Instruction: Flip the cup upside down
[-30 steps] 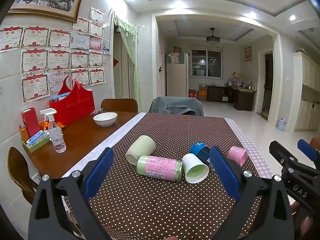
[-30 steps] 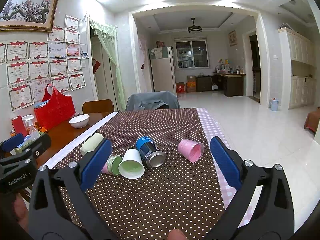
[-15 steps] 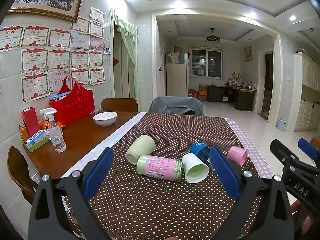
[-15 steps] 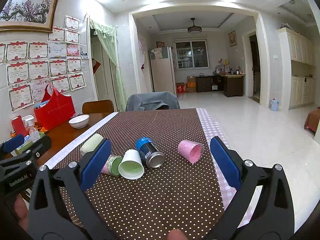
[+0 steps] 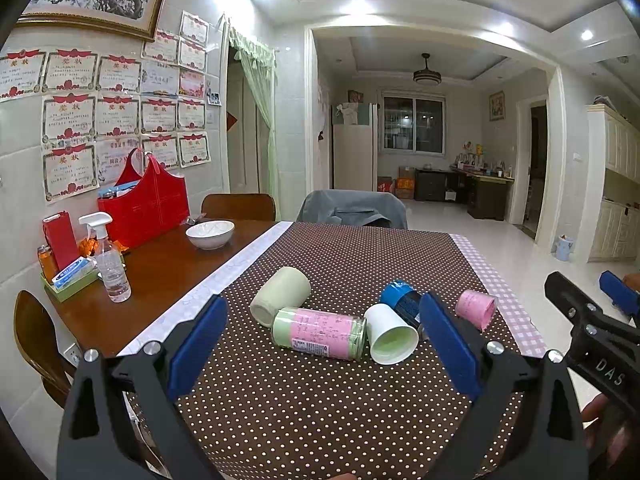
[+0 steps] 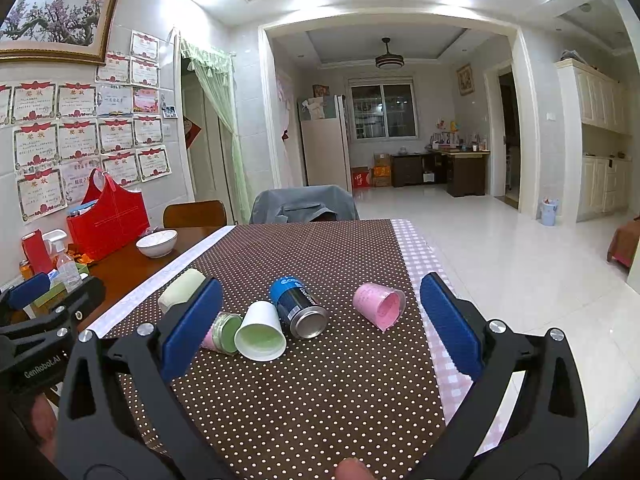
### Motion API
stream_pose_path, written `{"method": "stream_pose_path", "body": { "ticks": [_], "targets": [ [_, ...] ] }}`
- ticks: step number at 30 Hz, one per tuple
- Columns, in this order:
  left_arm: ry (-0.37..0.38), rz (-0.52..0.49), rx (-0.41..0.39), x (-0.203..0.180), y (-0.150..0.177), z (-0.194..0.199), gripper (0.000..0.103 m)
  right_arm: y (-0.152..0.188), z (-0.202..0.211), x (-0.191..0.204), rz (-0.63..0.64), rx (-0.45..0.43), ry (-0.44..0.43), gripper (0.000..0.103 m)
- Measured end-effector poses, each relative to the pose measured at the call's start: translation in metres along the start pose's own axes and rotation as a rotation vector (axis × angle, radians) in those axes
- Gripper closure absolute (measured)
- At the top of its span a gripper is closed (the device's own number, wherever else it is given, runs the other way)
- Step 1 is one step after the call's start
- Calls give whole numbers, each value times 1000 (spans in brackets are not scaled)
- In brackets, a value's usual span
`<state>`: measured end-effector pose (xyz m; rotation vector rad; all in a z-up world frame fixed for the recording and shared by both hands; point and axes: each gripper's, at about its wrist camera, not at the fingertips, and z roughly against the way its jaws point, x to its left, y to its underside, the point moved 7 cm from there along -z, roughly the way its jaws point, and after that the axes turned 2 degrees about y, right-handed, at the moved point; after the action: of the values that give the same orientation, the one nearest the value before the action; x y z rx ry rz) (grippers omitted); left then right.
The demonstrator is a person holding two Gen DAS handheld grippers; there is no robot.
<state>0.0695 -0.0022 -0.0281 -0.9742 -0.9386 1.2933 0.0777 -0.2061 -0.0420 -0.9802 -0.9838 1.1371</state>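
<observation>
Right wrist view: right gripper (image 6: 320, 326) gapes wide, holding nothing; white cup (image 6: 260, 337) lies centre-frame, bare dotted tablecloth (image 6: 312, 400) below. Left gripper (image 5: 324, 340) likewise wide and empty.

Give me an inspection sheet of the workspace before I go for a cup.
Surface: table with brown dotted cloth, pink check edge on the right.
Job's things: white cup, pink cup and green cup, all on their sides; none flipped.
Clutter: blue can and labelled jar, both lying down, jar touching the white cup; bowl, spray bottle, red bag on the bare wood.
Grippers: left gripper and right gripper both above the cloth, jaws wide, holding nothing.
Cables: nothing seen.
Surroundings: chairs at the far end, certificates on the wall, tiled floor to the right.
</observation>
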Motion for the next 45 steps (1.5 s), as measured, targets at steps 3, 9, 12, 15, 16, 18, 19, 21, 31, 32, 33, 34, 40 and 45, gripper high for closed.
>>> {"method": "stream_pose_path", "body": {
  "ticks": [3, 9, 12, 15, 16, 18, 19, 21, 31, 32, 33, 34, 40, 45],
  "targets": [
    [3, 5, 10, 1, 3, -5, 8, -2, -4, -1, 9, 5, -1, 6],
    [5, 5, 60, -1, 12, -26, 8, 11, -29, -6, 22, 39, 9, 6],
    [6, 6, 92, -5, 16, -42, 8, 16, -44, -11, 37, 60, 15, 6],
    [14, 1, 125, -12, 20, -60, 8, 19, -61, -15, 48, 90, 13, 6],
    [20, -2, 136, -14, 21, -67, 8, 20, -67, -18, 53, 99, 16, 6],
    [34, -8, 171, -21, 23, -82, 8, 22, -78, -21, 58, 116, 18, 6],
    [39, -9, 185, -24, 25, -89, 8, 22, -85, -25, 56, 125, 20, 6],
    [55, -12, 221, -31, 25, -106, 8, 23, -96, -32, 52, 141, 26, 6],
    [120, 28, 482, -69, 32, -196, 8, 27, -157, -67, 9, 263, 42, 6],
    [124, 30, 511, -73, 32, -206, 8, 27, -164, -72, 1, 275, 45, 6],
    [129, 31, 534, -76, 31, -214, 8, 27, -169, -76, -6, 285, 46, 6],
    [138, 33, 558, -80, 30, -221, 8, 26, -173, -80, -14, 294, 47, 6],
    [161, 44, 645, -102, 30, -259, 8, 27, -200, -96, -54, 347, 45, 6],
    [163, 65, 711, -115, 37, -282, 8, 29, -215, -104, -65, 384, 38, 6]
  ]
}}
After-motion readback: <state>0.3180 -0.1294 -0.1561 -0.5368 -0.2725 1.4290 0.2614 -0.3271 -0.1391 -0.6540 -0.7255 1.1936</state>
